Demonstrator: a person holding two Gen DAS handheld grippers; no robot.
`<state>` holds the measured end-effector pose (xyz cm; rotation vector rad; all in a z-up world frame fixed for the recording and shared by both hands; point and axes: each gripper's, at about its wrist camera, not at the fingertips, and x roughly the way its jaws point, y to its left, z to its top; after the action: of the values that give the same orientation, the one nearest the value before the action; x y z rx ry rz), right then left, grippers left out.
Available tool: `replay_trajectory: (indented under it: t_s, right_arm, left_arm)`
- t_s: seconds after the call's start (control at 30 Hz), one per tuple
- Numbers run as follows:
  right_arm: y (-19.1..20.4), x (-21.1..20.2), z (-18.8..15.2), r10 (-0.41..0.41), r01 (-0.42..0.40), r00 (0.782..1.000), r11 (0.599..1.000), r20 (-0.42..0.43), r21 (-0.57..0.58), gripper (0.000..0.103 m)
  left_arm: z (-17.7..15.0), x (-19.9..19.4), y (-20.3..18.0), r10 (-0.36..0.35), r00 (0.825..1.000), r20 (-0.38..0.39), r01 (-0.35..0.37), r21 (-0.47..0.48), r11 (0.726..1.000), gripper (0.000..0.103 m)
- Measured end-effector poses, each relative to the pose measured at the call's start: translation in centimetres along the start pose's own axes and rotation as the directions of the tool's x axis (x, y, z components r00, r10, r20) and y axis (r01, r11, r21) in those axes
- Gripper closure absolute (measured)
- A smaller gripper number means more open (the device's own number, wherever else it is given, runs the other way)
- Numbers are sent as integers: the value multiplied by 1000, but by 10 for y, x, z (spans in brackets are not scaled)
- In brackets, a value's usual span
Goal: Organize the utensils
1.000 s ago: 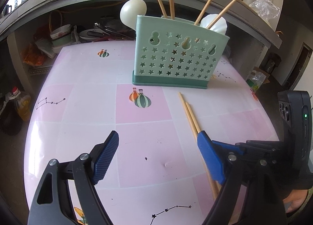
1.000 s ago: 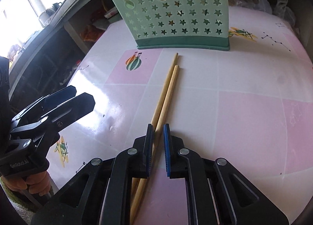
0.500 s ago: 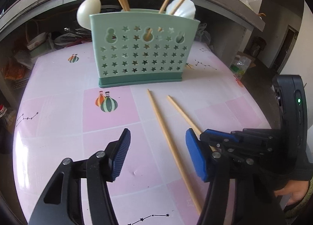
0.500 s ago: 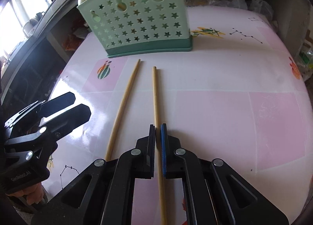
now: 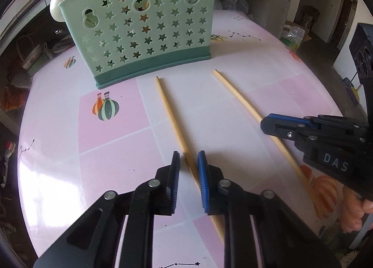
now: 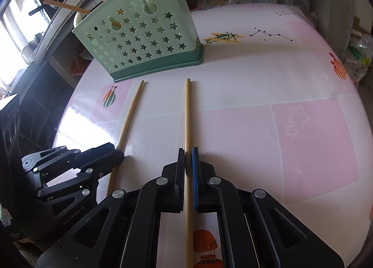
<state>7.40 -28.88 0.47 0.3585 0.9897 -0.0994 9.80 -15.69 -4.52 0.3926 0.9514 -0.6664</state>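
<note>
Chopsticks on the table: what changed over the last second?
The two chopsticks, side by side before, now lie apart. The right tool dragged its chopstick away; the left tool is closing around the other chopstick. The green utensil holder stayed put.

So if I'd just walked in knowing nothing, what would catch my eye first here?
Probably the mint-green utensil holder punched with stars, standing at the back of the pink tablecloth with chopsticks poking from its top. In front of it two loose chopsticks lie apart, each lined up with a black clamp: the right gripper is shut on the right chopstick, and the left gripper is closing around the left chopstick.
</note>
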Motion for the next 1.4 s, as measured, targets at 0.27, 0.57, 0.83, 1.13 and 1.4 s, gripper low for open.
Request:
replay_trajectory:
  t_s: [0.27, 0.57, 0.83, 1.13, 1.4]
  right_arm:
    - [3, 2, 0, -4, 4, 1000, 1000, -1, -17, 99]
    - [12, 2, -5, 27, -28, 999, 999, -33, -38, 99]
    - [16, 4, -6, 30, -33, 999, 998, -43, -54, 99]
    - [29, 3, -6, 24, -33, 997, 990, -68, -139, 80]
    - [47, 10, -3, -53, 37, 997, 965, -57, -260, 73]
  left_arm:
    - [-10, -7, 20, 12, 1000, -15, -13, -68, 998, 97]
    - [-35, -24, 51, 33, 995, -89, -49, -184, 982, 97]
    - [-44, -31, 57, 32, 992, -118, -57, -218, 974, 96]
    - [-35, -26, 50, 13, 993, -121, -35, -183, 983, 81]
    - [-20, -17, 56, 20, 995, -102, -37, -171, 985, 81]
